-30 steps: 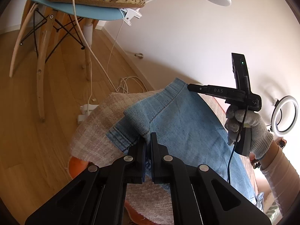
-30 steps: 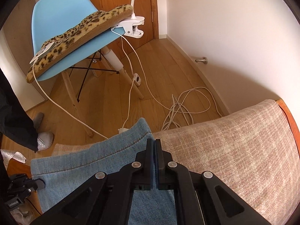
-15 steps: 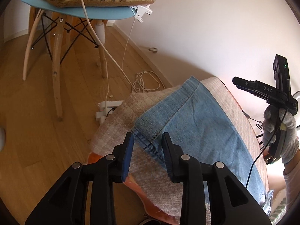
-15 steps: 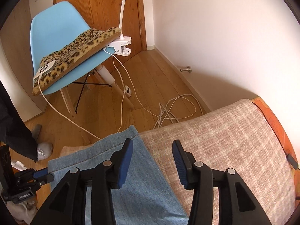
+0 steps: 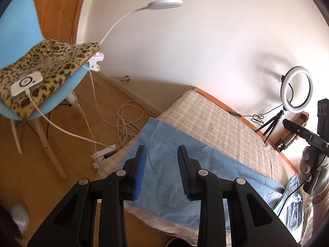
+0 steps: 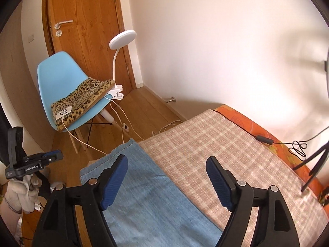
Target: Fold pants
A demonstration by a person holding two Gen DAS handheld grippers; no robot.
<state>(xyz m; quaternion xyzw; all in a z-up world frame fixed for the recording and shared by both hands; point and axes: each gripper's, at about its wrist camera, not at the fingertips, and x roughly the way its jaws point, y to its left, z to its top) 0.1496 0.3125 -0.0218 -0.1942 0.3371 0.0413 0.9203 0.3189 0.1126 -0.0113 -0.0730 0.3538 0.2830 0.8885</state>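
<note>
The blue denim pants (image 5: 168,164) lie flat along the near edge of the bed, leg ends toward the bed's foot; they also show in the right wrist view (image 6: 148,201). My left gripper (image 5: 161,150) is open and empty, raised above the leg ends. My right gripper (image 6: 167,160) is wide open and empty, above the boundary between the pants and the checked blanket (image 6: 216,154). The right gripper's body and gloved hand show at the right of the left wrist view (image 5: 308,144); the waist end is bunched there (image 5: 294,189).
The checked blanket (image 5: 216,123) covers an orange mattress (image 6: 246,121). A blue chair (image 6: 59,78) with a leopard cushion, a clip lamp (image 6: 122,37) and cables (image 5: 125,117) stand on the wood floor. A ring light (image 5: 297,92) stands by the wall.
Both grippers were shut on the pants' leg ends, let go, opened and rose away. The pants now lie flat on the bed.
</note>
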